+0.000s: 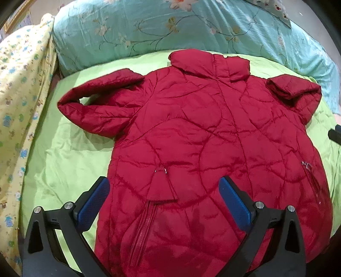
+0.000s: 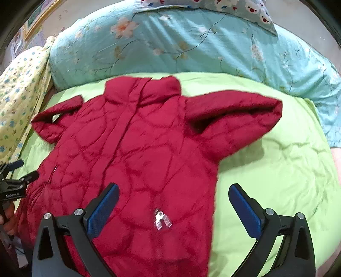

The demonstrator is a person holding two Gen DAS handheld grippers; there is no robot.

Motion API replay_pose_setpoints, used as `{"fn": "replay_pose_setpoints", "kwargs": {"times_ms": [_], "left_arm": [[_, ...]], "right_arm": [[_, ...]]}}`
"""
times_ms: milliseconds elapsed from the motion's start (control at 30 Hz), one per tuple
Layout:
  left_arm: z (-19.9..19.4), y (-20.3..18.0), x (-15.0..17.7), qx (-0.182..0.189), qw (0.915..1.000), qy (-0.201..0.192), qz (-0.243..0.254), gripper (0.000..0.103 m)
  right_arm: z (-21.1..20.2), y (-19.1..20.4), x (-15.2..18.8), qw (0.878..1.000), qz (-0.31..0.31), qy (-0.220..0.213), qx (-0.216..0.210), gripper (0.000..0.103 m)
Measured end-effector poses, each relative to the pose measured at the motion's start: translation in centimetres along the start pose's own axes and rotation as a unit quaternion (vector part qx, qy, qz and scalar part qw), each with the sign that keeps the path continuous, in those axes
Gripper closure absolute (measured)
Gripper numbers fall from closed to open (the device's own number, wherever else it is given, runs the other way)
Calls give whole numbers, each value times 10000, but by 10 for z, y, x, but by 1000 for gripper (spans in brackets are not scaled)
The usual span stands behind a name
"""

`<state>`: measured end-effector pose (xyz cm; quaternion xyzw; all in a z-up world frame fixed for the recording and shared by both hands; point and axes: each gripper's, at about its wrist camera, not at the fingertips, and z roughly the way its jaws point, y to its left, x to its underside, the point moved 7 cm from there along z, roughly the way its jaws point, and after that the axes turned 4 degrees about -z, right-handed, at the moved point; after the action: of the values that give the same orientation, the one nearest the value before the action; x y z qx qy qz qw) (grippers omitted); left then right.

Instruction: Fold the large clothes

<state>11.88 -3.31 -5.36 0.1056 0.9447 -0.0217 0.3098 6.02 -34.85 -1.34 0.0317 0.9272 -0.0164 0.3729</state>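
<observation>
A red quilted jacket (image 1: 202,132) (image 2: 138,149) lies flat on the green sheet (image 1: 64,159), collar (image 1: 208,64) at the far end. Its left sleeve (image 1: 98,106) and right sleeve (image 2: 234,119) are each bent back on themselves. My left gripper (image 1: 164,202) hovers open over the jacket's near left part, straddling a pocket flap (image 1: 162,187). Over the near right side hangs my right gripper (image 2: 174,209), also open; one blue pad is above the jacket and the other above the sheet. Neither holds anything. The left gripper (image 2: 15,181) shows at the right wrist view's left edge, held by a hand (image 2: 8,215).
A teal floral quilt (image 1: 149,27) is bunched along the far side of the bed. A yellow patterned blanket (image 1: 19,85) lines the left side. A bear-print pillow (image 2: 245,8) lies behind the quilt. Bare green sheet (image 2: 277,170) lies right of the jacket.
</observation>
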Motion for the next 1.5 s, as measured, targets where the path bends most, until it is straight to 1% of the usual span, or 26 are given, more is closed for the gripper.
{"fn": "replay_pose_setpoints", "kwargs": {"times_ms": [133,200,300,433,500,567,667,733,767,833,933,967,1000,1100,1167,1233,1333,1433,1467,1500], "left_arm": [[7,2,-7,38,10000,-25,-62,0],[9,3,-10,56,9999,-52,-76,0],[14,3,-13,51,9999,-69,-76,0],[22,2,-13,81,9999,27,-86,0],[26,1,-12,86,9999,77,-87,0],[28,1,-12,82,9999,93,-84,0],[33,2,-11,59,9999,127,-72,0],[36,1,-12,62,9998,158,-77,0],[38,0,-11,73,9998,189,-82,0],[41,-1,-12,92,9997,208,-76,0],[43,-4,-12,122,9996,224,-74,0],[43,-4,-12,132,9996,226,-74,0],[44,-4,-13,146,9996,212,-75,0],[45,-4,-15,192,9996,190,-104,0],[45,-3,-16,229,9995,182,-141,0],[45,-2,-17,281,9993,172,-190,1],[43,0,-19,312,9992,124,-227,0],[39,4,-19,428,9985,96,-316,0],[39,5,-19,487,9981,91,-357,1],[37,8,-20,600,9972,93,-430,1]], "right_arm": [[11,-24,-25,9995,-109,-155,237,1],[19,-36,-38,9986,-260,-252,384,2],[34,-53,-55,9961,-545,-239,648,2],[61,-71,-73,9908,-978,-116,926,2],[73,-71,-78,9856,-1364,16,996,2],[89,-71,-79,9773,-1786,189,1121,2],[104,-72,-81,9685,-2131,329,1247,2],[112,-76,-84,9648,-2242,380,1323,2],[117,-78,-86,9643,-2263,403,1316,4],[127,-80,-88,9645,-2276,469,1254,12],[139,-84,-90,9678,-2164,522,1174,38],[140,-86,-90,9715,-2033,529,1102,56],[140,-87,-91,9740,-1943,534,1036,70],[129,-87,-97,9858,-1470,397,706,82],[117,-80,-100,9927,-1138,264,310,84],[107,-68,-102,9960,-882,165,-3,84],[96,-45,-104,9971,-560,36,-521,85],[91,-16,-105,9923,-116,-28,-1233,85],[91,-1,-105,9876,59,-47,-1569,86],[92,10,-105,9839,160,-53,-1780,86]]}}
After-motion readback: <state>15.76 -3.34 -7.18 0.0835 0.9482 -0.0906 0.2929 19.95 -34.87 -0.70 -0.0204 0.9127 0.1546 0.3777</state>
